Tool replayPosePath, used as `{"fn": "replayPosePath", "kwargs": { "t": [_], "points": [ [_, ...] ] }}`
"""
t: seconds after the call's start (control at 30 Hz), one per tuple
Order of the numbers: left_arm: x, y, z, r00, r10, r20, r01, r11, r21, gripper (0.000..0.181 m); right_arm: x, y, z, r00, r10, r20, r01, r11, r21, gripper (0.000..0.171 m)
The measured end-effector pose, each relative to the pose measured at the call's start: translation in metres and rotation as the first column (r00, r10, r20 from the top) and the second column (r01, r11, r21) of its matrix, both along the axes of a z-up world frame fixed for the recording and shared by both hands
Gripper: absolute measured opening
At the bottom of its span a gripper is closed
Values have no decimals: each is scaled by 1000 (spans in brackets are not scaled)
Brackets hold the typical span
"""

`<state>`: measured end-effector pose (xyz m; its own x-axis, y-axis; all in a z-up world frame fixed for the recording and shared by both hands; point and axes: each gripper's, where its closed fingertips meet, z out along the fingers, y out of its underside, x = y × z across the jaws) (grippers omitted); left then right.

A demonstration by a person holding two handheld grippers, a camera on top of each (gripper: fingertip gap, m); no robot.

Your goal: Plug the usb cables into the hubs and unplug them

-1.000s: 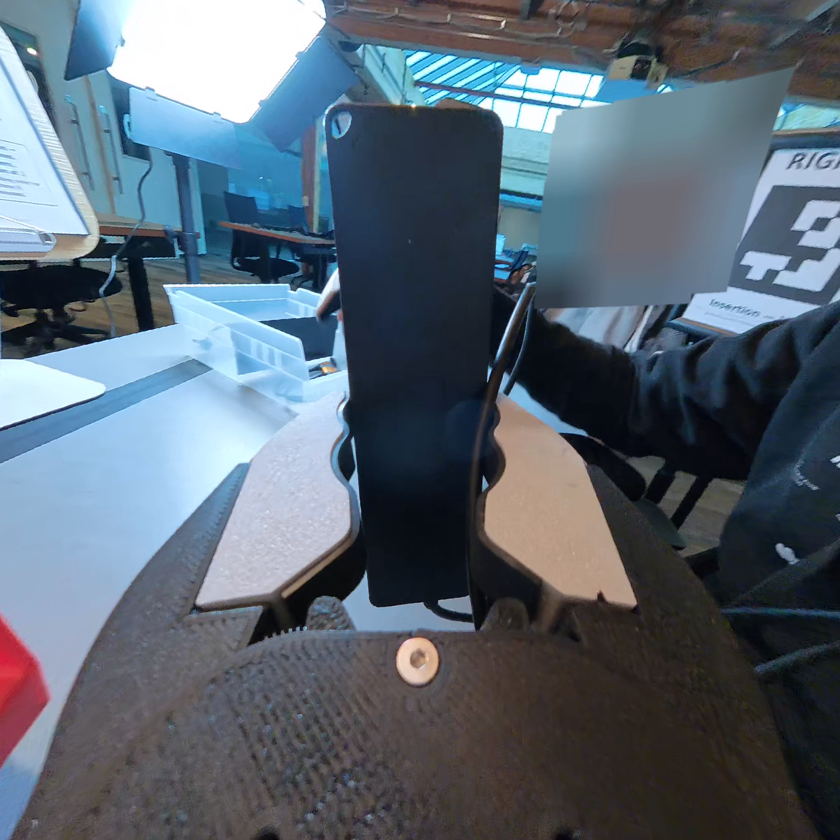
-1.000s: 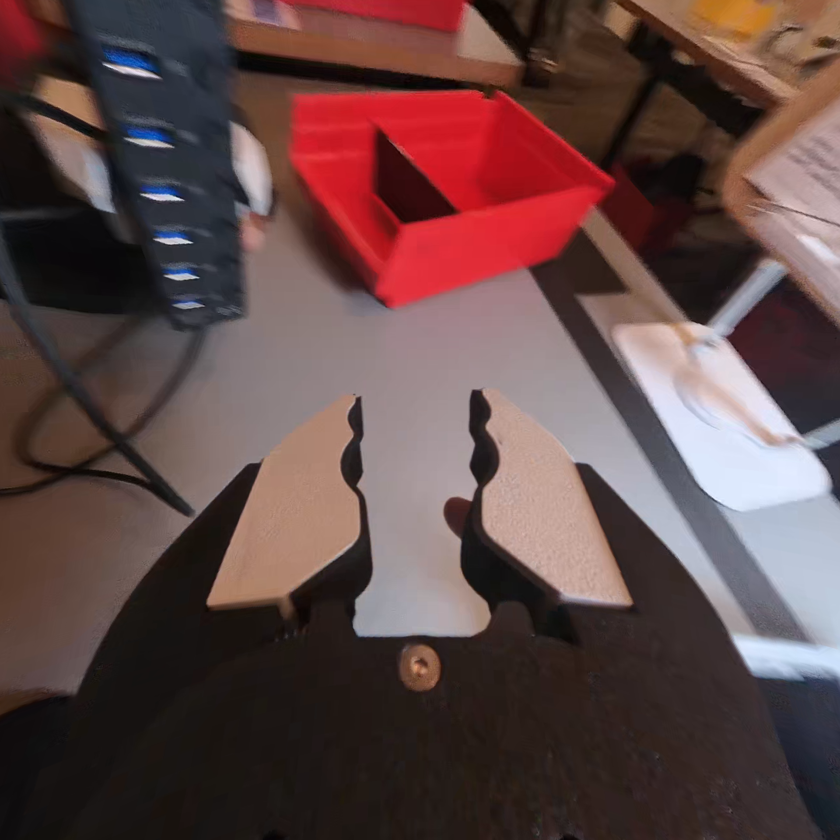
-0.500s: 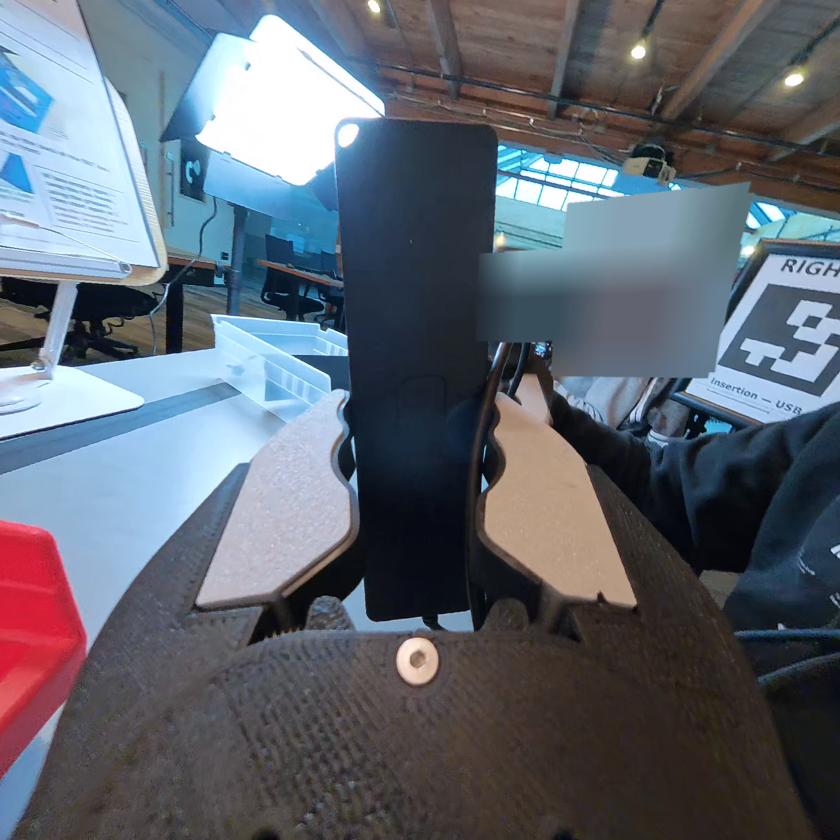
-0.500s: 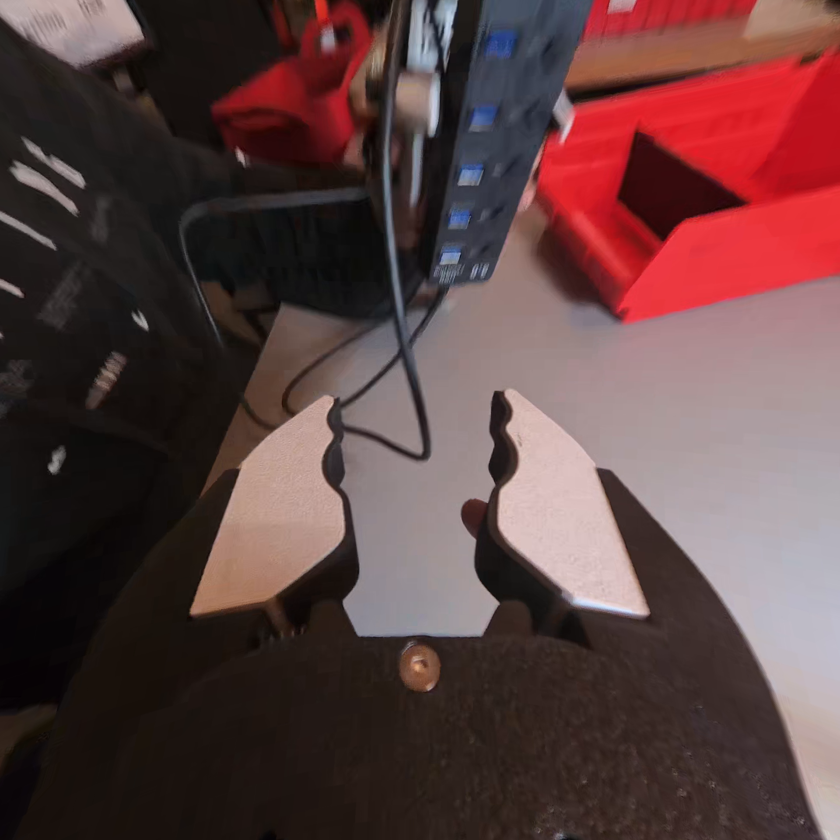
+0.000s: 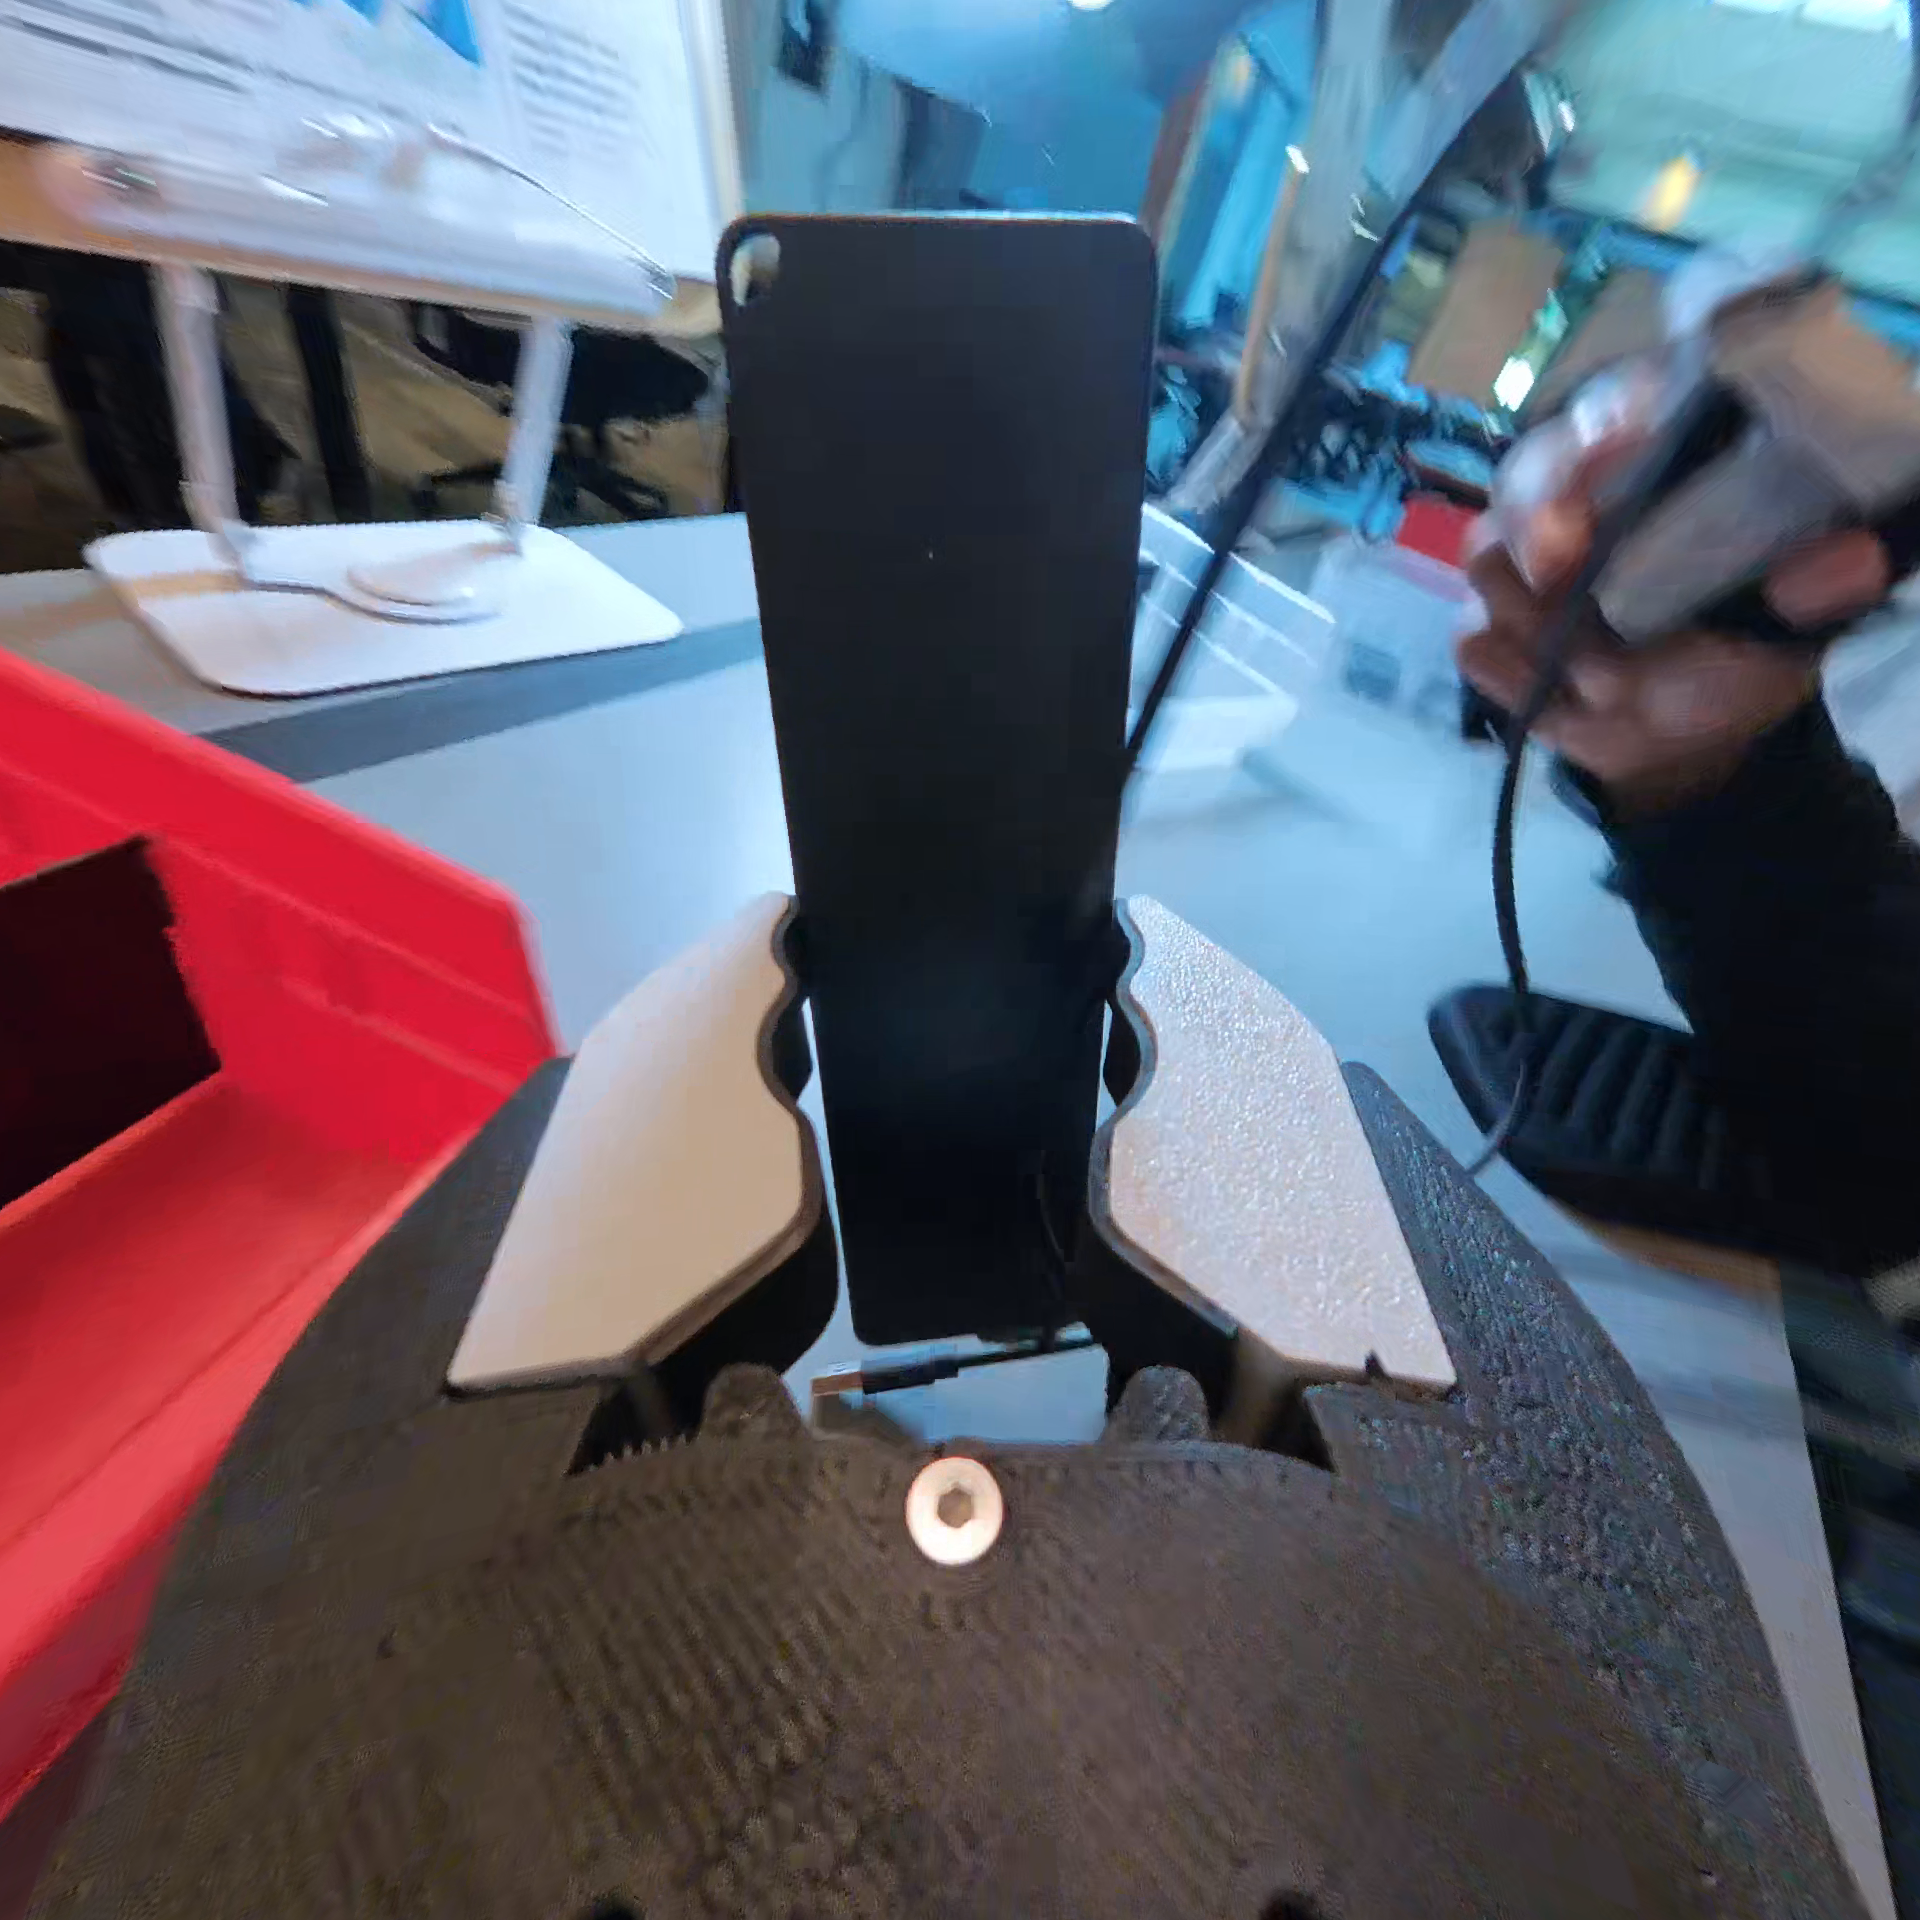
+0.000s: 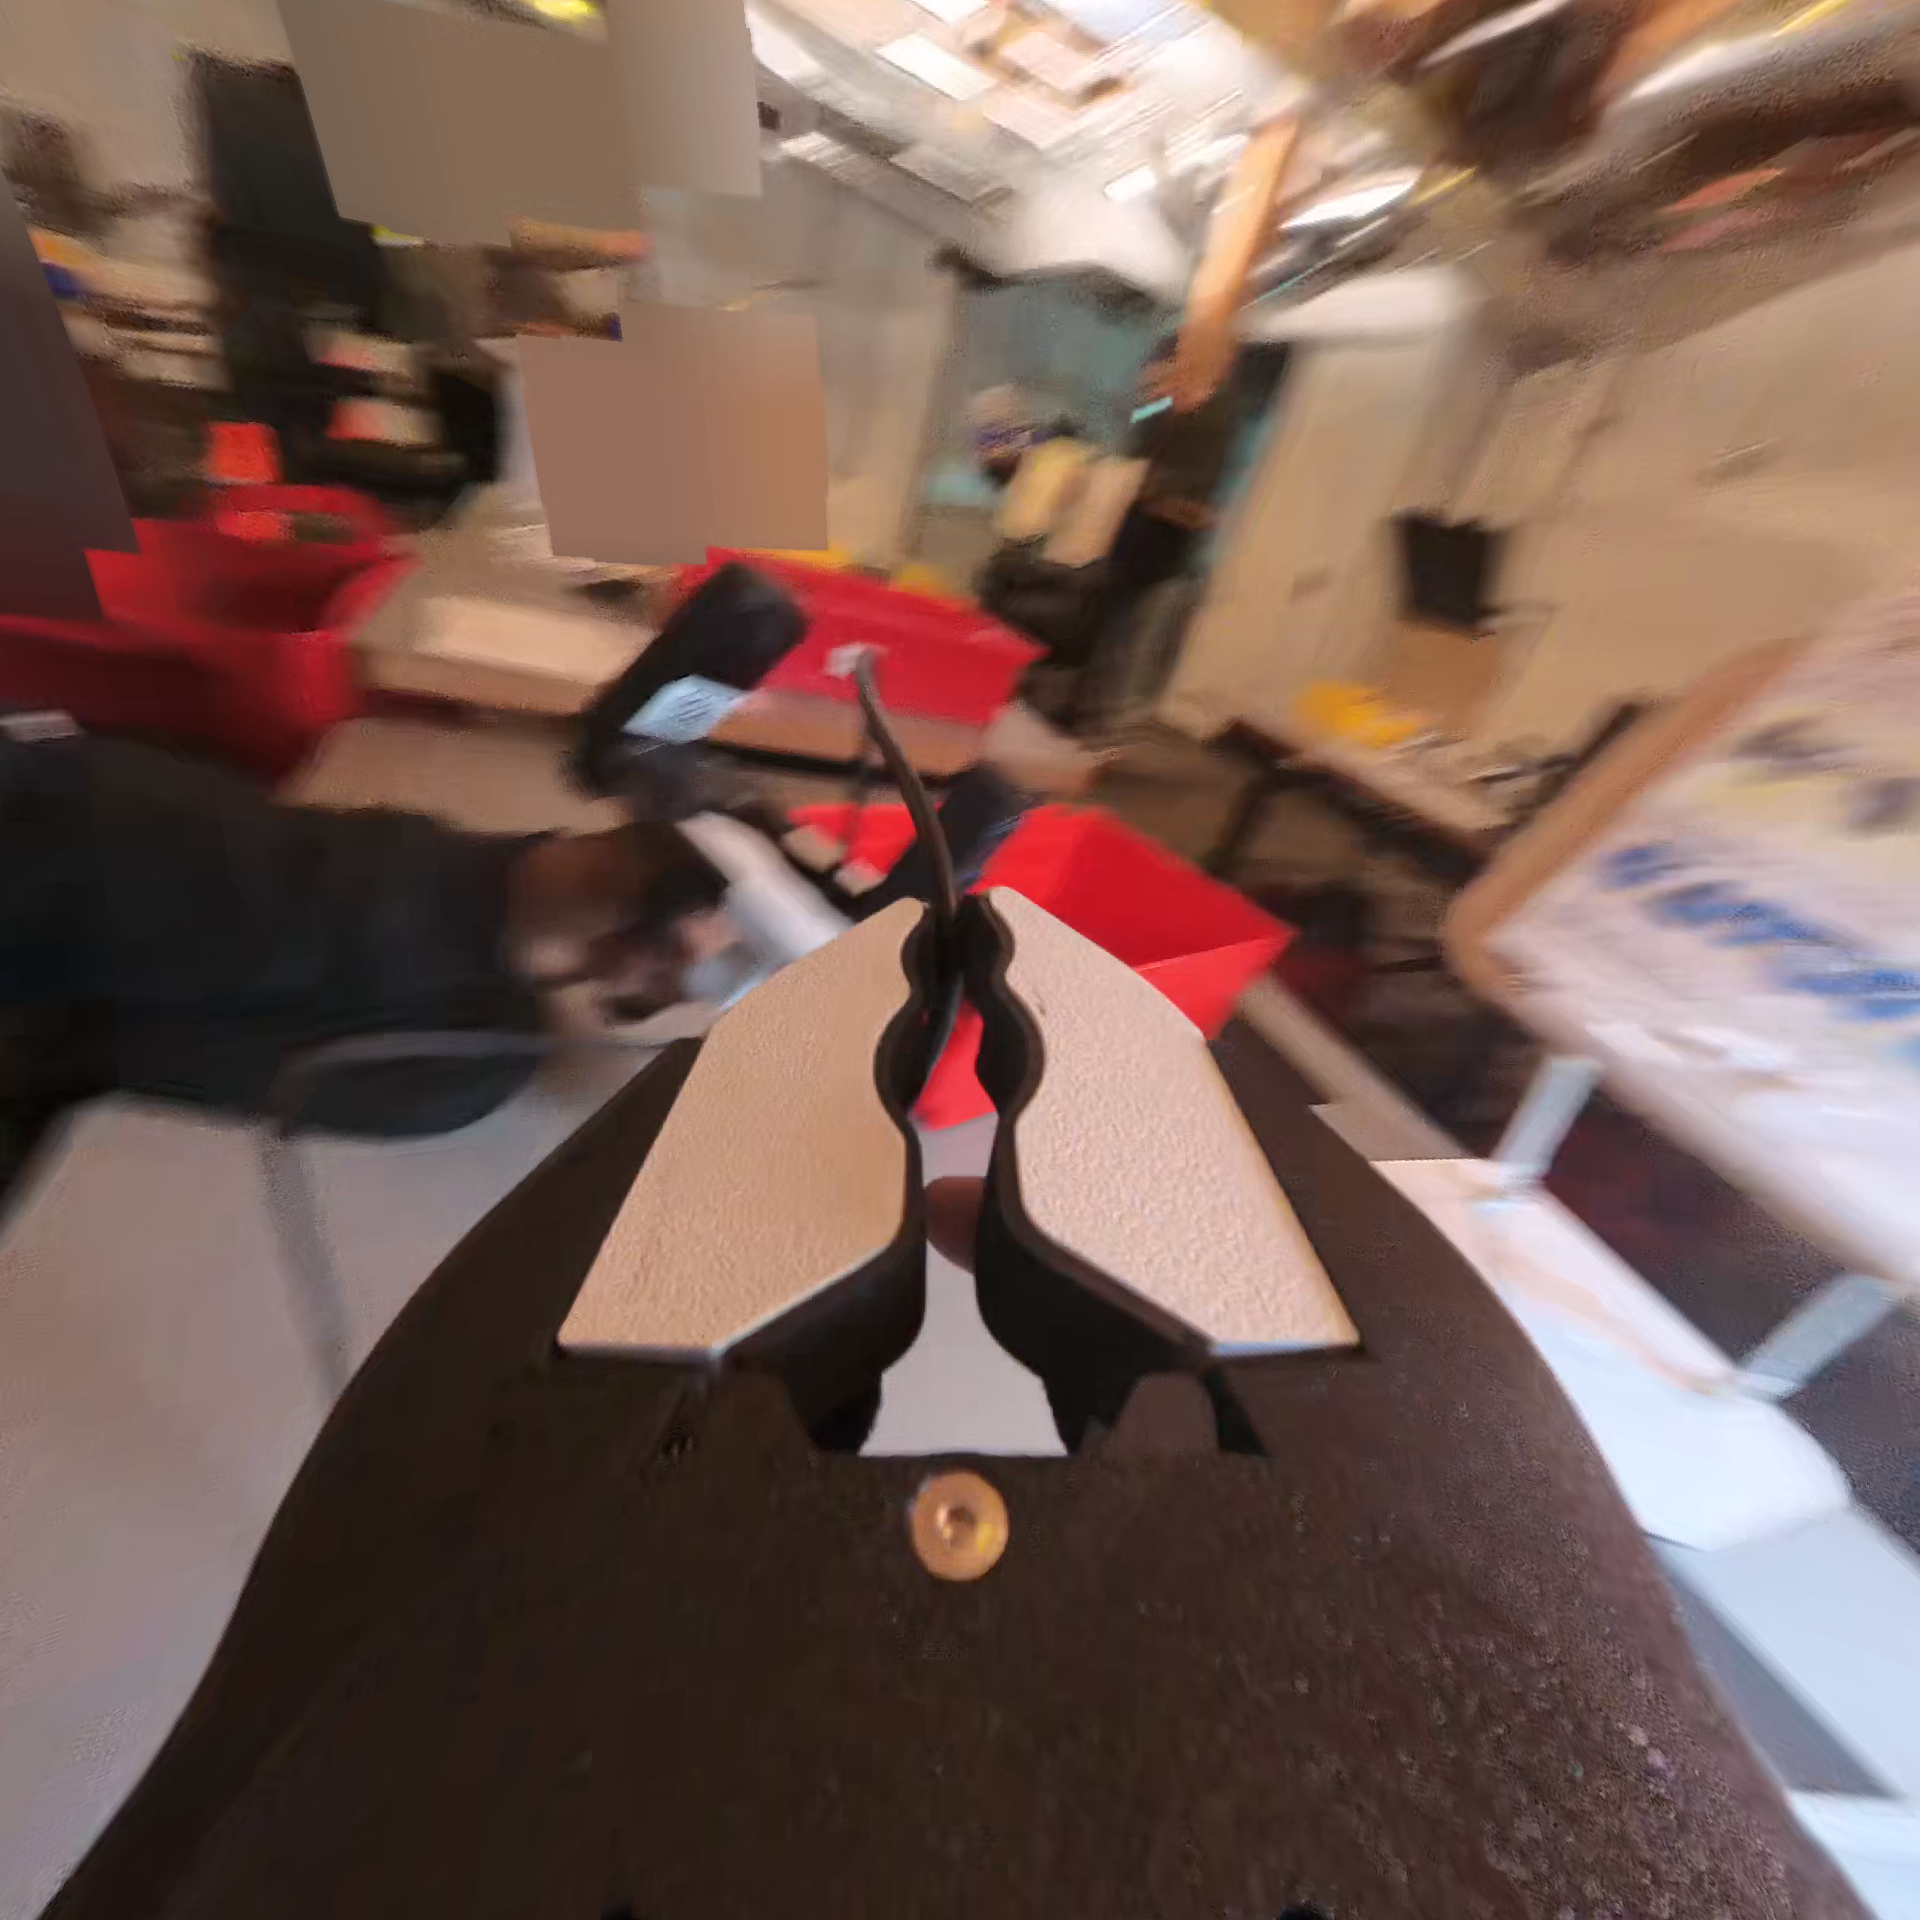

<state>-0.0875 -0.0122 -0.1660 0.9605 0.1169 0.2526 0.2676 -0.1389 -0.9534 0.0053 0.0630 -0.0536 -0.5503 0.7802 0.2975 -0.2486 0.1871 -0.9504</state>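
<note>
Left claw (image 5: 956,971) is clamped on the black hub (image 5: 940,644), standing it upright above the tabletop (image 5: 623,790); only its plain back faces the camera, so the ports are hidden. A loose usb plug (image 5: 844,1382) peeks out beneath the hub's lower end. Red bin (image 5: 260,1039) sits at the left, cut off by the frame. Right claw (image 6: 951,920) is pinched tight on a thin black usb cable (image 6: 914,800), its plug (image 6: 854,657) sticking up past the tips. Everything behind is badly smeared and hard to make out.
</note>
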Motion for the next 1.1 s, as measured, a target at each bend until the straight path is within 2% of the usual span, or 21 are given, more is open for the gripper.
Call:
{"fn": "replayPosePath", "kwargs": {
  "t": [0.1, 0.17, 0.23, 0.3, 0.43, 0.53, 0.77, 0.83, 0.93, 1.03, 1.1],
  "points": [
    [44, 17, -11, 979, -184, -92, 177, 981, -81, 56, -22, 25, 6, 947, -297, -122, 305, 951, 57, 5],
    [70, 23, -21, 943, -293, -158, 267, 949, -168, 55, -32, 20, -8, 938, -326, -118, 341, 928, 149, 4],
    [98, 23, -32, 884, -432, -180, 391, 893, -223, 55, -30, -4, -23, 979, -196, -58, 204, 960, 193, 5],
    [112, 21, -34, 848, -497, -181, 454, 860, -234, 55, -23, -23, -36, 997, -59, 51, 49, 985, 164, 4],
    [131, 9, -14, 774, -610, -171, 604, 792, -91, 55, -7, -34, -62, 953, 164, 253, -189, 979, 76, 4],
    [122, 7, 8, 809, -568, -151, 578, 816, 26, 55, 5, -44, -85, 901, 266, 344, -303, 951, 58, 5],
    [106, 6, 32, 853, -521, -27, 516, 836, 189, 55, 19, -60, -87, 882, 364, 300, -390, 920, 32, 10],
    [98, 9, 26, 879, -477, -23, 474, 865, 163, 55, 14, -64, -83, 895, 355, 270, -364, 931, -20, 15],
    [91, 16, 12, 914, -394, -95, 401, 914, 65, 55, 6, -74, -87, 894, 335, 297, -330, 942, -67, 37],
    [84, 21, 4, 925, -291, -243, 291, 956, -38, 55, 1, -82, -93, 879, 317, 356, -306, 948, -86, 58],
    [76, 23, -4, 899, -208, -386, 175, 977, -120, 55, 0, -84, -92, 870, 315, 378, -293, 949, -115, 60]
  ]
}}
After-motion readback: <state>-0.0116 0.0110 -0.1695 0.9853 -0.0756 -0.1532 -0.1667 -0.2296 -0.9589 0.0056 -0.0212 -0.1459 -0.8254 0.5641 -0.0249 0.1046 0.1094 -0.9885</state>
